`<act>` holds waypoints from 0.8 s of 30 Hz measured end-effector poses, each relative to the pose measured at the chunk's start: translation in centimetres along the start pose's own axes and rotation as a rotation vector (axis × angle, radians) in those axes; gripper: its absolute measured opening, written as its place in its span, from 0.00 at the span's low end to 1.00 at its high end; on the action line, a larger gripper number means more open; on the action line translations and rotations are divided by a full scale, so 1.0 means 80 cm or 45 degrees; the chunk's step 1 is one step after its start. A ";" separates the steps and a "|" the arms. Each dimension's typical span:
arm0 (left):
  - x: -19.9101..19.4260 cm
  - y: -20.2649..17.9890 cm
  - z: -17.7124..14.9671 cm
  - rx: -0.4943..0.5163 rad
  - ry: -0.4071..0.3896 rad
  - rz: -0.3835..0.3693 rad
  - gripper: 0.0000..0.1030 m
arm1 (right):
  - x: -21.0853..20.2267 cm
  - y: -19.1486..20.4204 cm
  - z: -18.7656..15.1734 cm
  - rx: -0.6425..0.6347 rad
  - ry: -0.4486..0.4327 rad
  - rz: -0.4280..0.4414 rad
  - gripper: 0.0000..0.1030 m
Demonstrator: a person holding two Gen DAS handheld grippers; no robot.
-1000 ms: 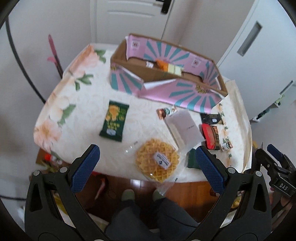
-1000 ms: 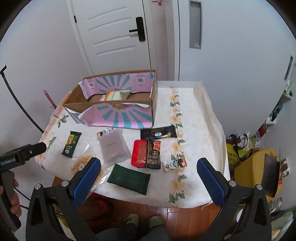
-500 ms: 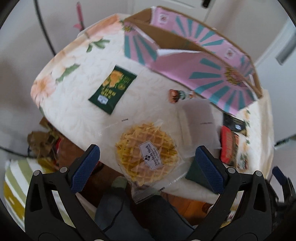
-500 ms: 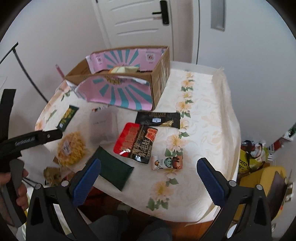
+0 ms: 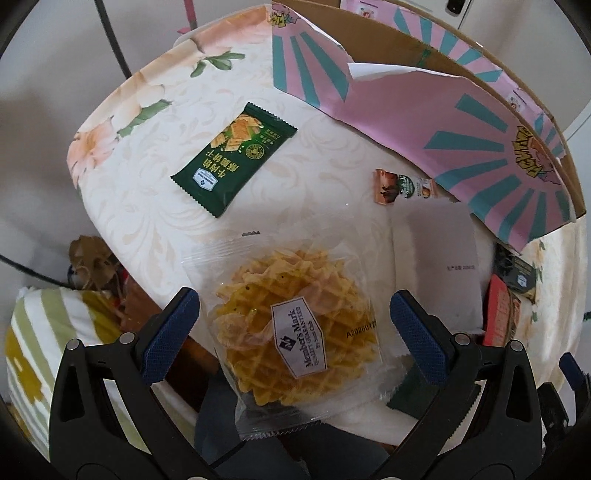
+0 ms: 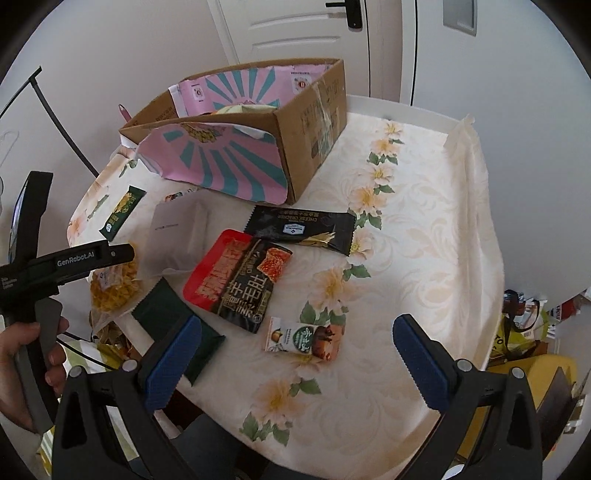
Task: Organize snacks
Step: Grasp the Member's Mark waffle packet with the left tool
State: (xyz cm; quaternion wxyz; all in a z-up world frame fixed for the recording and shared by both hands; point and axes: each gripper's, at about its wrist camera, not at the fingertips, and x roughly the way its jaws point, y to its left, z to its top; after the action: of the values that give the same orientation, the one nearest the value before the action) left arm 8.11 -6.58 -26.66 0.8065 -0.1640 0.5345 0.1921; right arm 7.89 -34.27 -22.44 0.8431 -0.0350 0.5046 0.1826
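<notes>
Two wide-open, empty grippers, left gripper (image 5: pixel 293 334) and right gripper (image 6: pixel 295 360), hover over a floral tablecloth (image 6: pixel 424 236) by a white door (image 6: pixel 295 33).

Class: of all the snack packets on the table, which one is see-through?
The waffle crisp packet, lying between the open left claw fingers: only its wrapper is clear, showing the yellow lattice crisps inside.

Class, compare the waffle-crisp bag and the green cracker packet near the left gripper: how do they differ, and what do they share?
The waffle-crisp bag is clear plastic showing golden lattice crisps; the green cracker packet is opaque, printed dark green. The bag overhangs the table's near edge; the packet lies fully on the cloth, farther in. The bag looks wider and squarer; the packet is narrow. Both lie flat, sealed, outside the box.
</notes>
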 end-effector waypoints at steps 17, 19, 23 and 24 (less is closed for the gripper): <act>0.020 -0.007 0.000 0.056 0.034 -0.013 0.78 | 0.030 0.020 0.023 -0.050 0.027 0.077 1.00; 0.020 -0.006 0.003 0.059 0.036 -0.026 0.77 | 0.032 0.022 0.025 -0.047 0.029 0.077 1.00; 0.018 -0.002 0.007 0.076 0.039 -0.044 0.77 | 0.038 0.027 0.030 -0.019 0.041 0.071 1.00; 0.017 -0.002 0.009 0.081 0.040 -0.048 0.77 | 0.040 0.028 0.031 -0.007 0.045 0.070 1.00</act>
State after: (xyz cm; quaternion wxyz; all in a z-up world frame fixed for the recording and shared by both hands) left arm 9.22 -6.20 -27.69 0.8064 -0.1511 0.5498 0.1572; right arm 10.57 -30.73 -23.70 0.8285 -0.0267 0.5199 0.2063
